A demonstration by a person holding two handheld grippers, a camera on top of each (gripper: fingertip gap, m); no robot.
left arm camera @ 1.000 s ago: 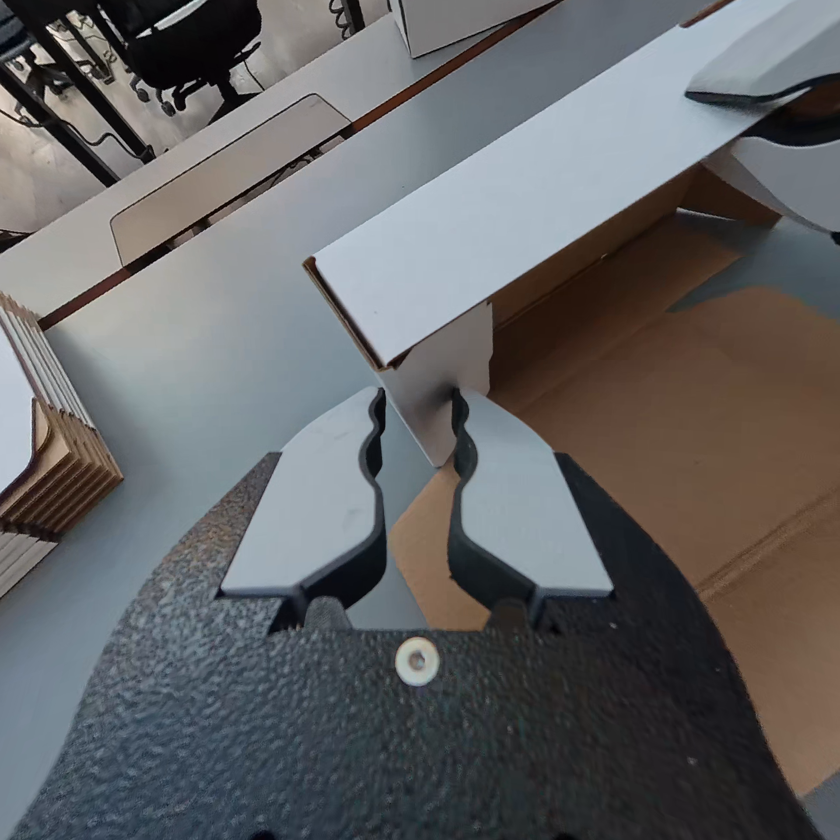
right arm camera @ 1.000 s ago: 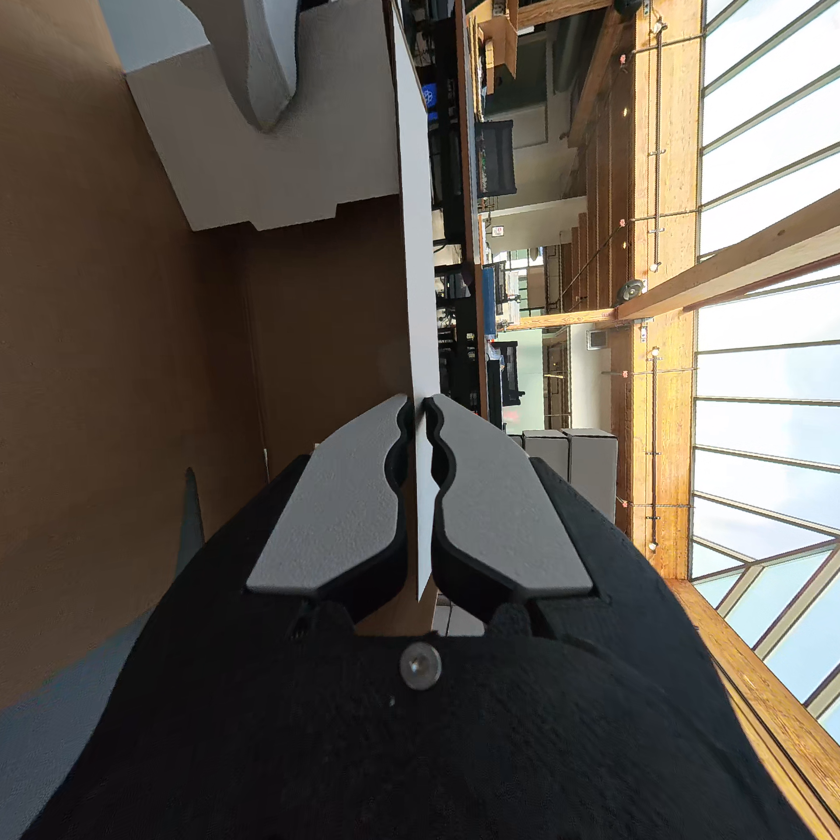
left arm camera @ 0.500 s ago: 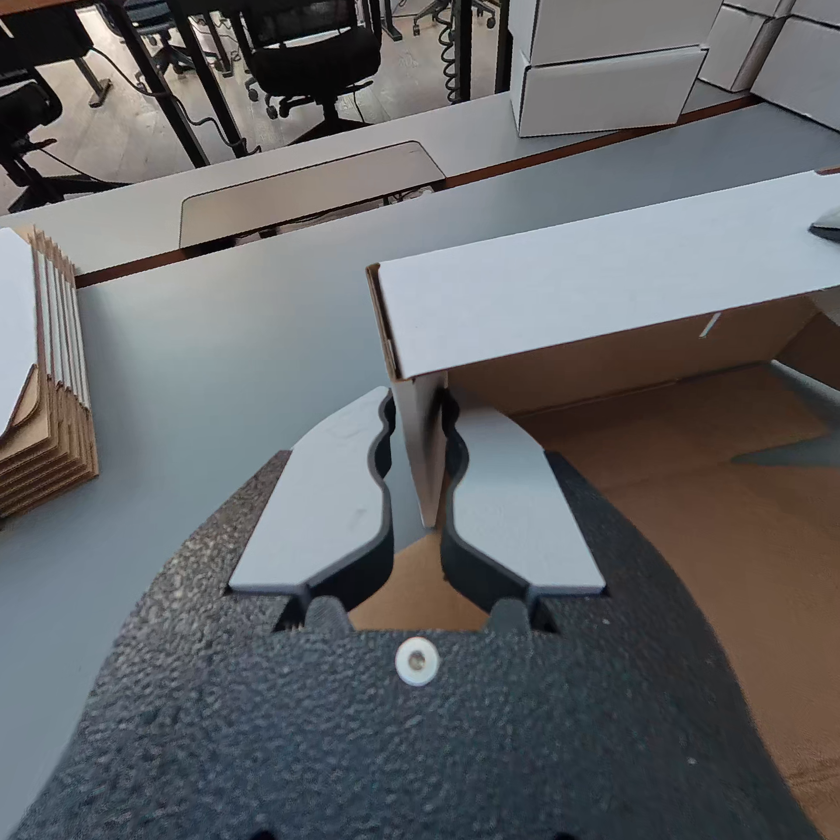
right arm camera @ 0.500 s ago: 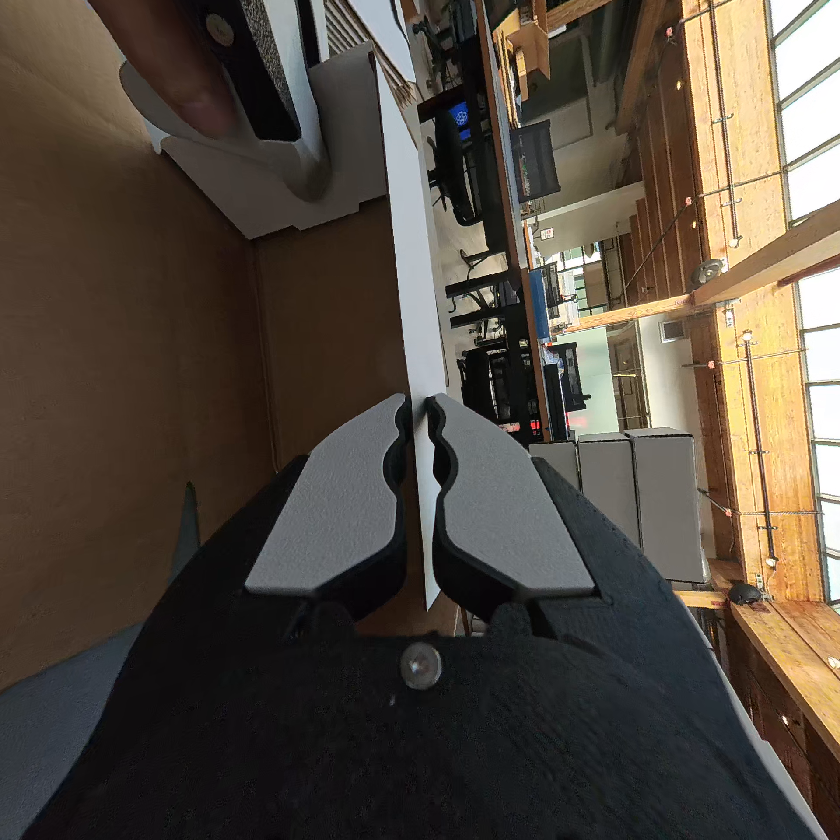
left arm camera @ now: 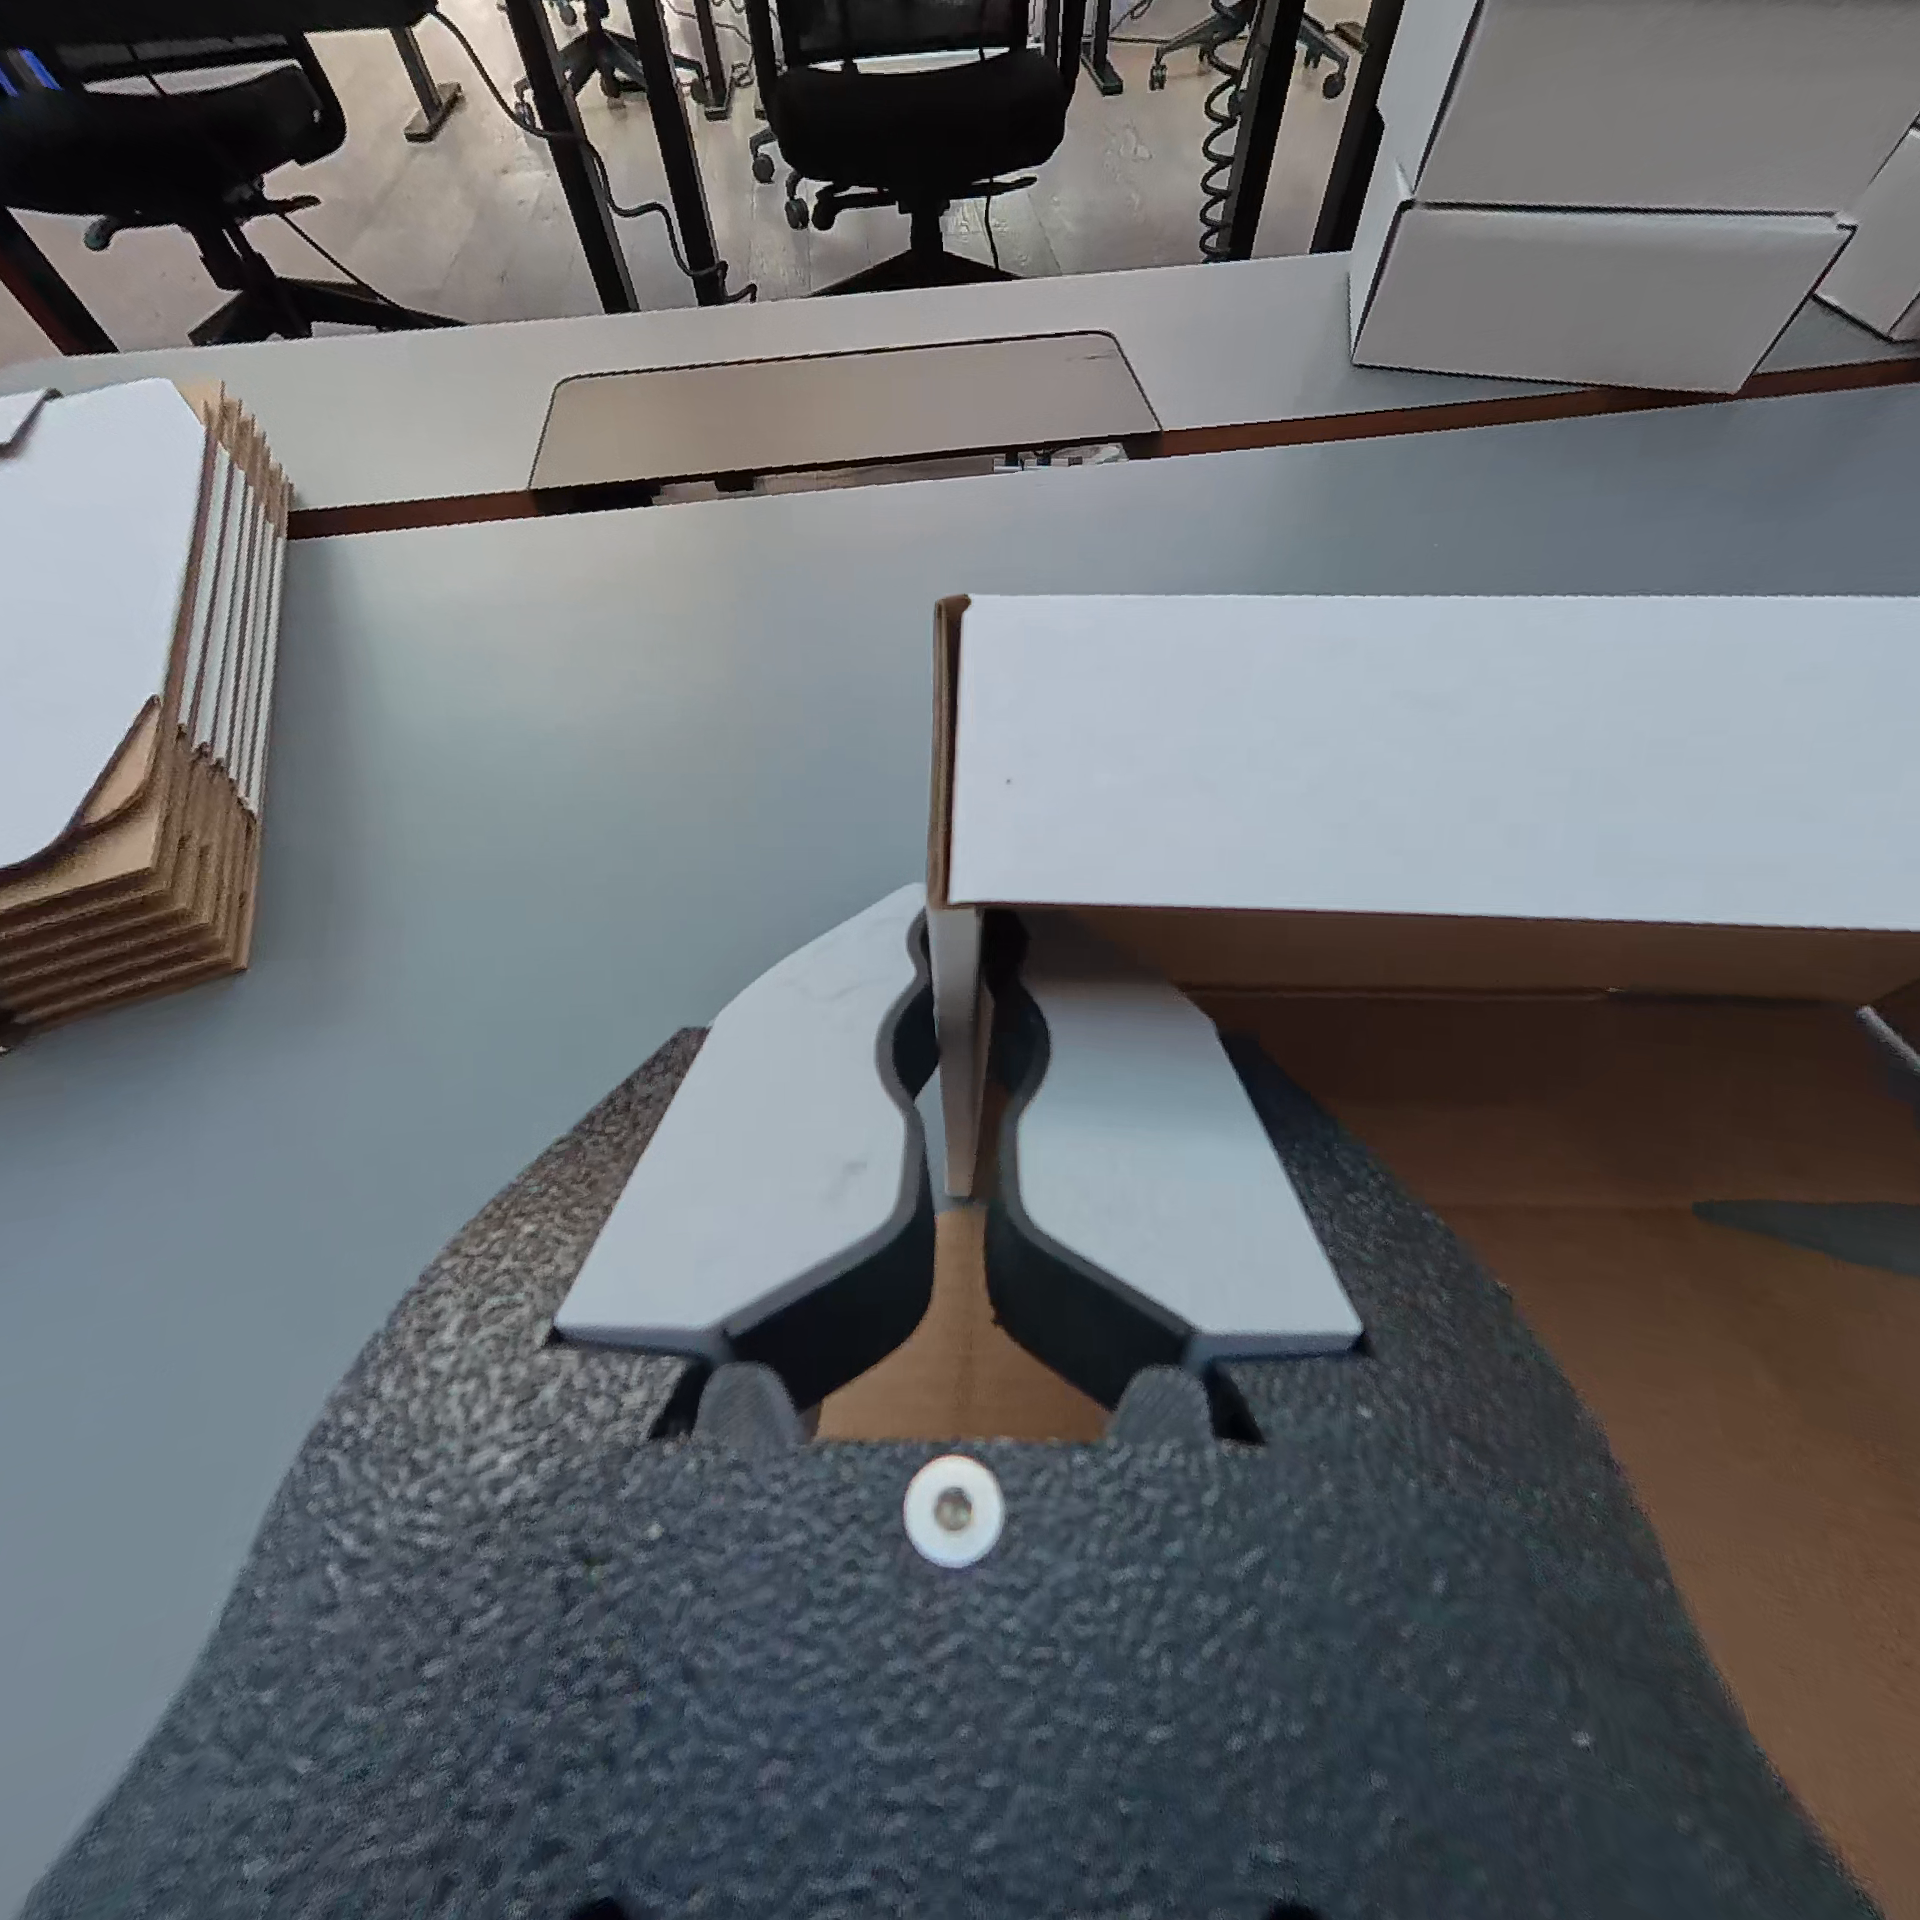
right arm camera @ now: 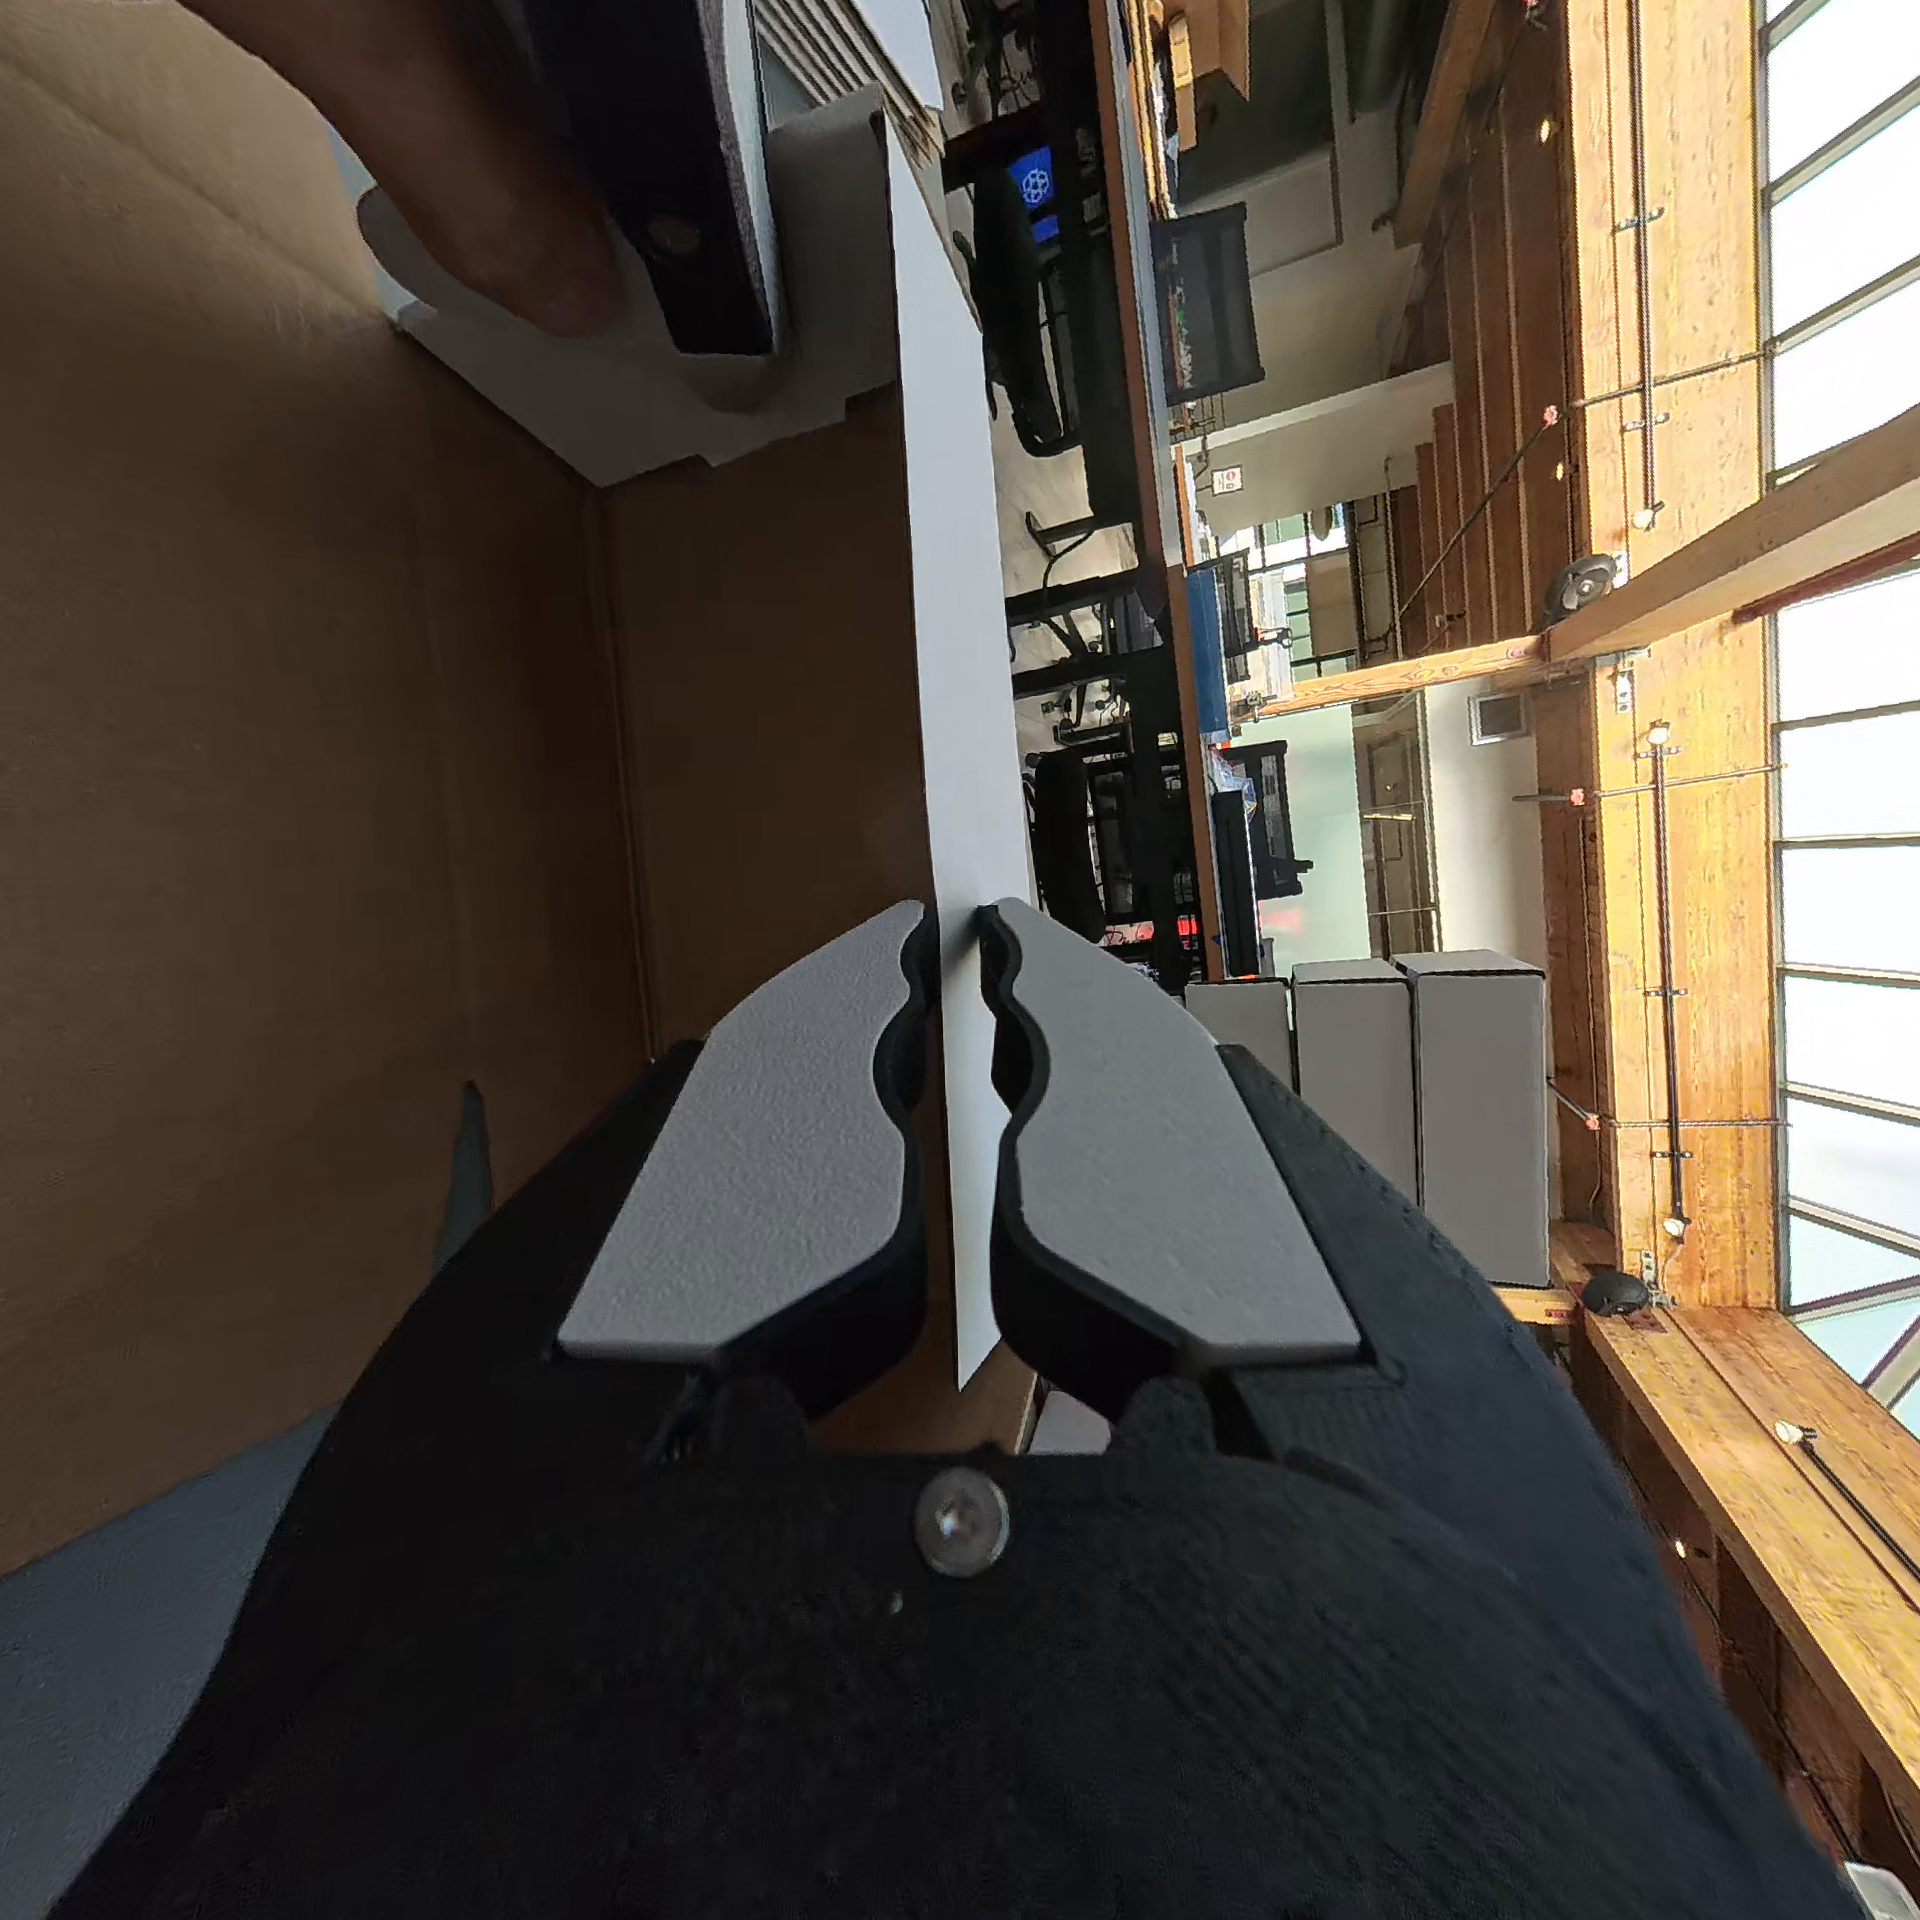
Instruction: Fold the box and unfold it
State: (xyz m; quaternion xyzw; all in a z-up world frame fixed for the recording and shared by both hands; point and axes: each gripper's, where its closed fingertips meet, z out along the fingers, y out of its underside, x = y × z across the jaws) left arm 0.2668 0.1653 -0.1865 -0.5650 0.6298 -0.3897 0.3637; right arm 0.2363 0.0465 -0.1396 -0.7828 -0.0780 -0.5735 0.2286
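The cardboard box is white outside and brown inside, and lies partly folded on the grey table (left arm camera: 571, 779). In the left wrist view its long wall (left arm camera: 1434, 758) stands raised over the brown floor panel (left arm camera: 1558, 1299). My left gripper (left arm camera: 961, 935) is shut on the upright white side flap (left arm camera: 958, 1049) at the wall's left end. In the right wrist view my right gripper (right arm camera: 961, 914) is shut on the edge of the same long wall (right arm camera: 951, 623). The left gripper (right arm camera: 675, 177) and a hand (right arm camera: 468, 156) show at the far end by the side flap (right arm camera: 623, 416).
A stack of flat box blanks (left arm camera: 135, 727) lies at the table's left. Folded white boxes (left arm camera: 1610, 260) stand on the neighbouring table at the back right and also show in the right wrist view (right arm camera: 1403, 1091). Office chairs (left arm camera: 914, 114) stand beyond.
My left gripper has closed on the side flap and swung it upright, square to the long wall. The right gripper has kept its hold on the wall's edge.
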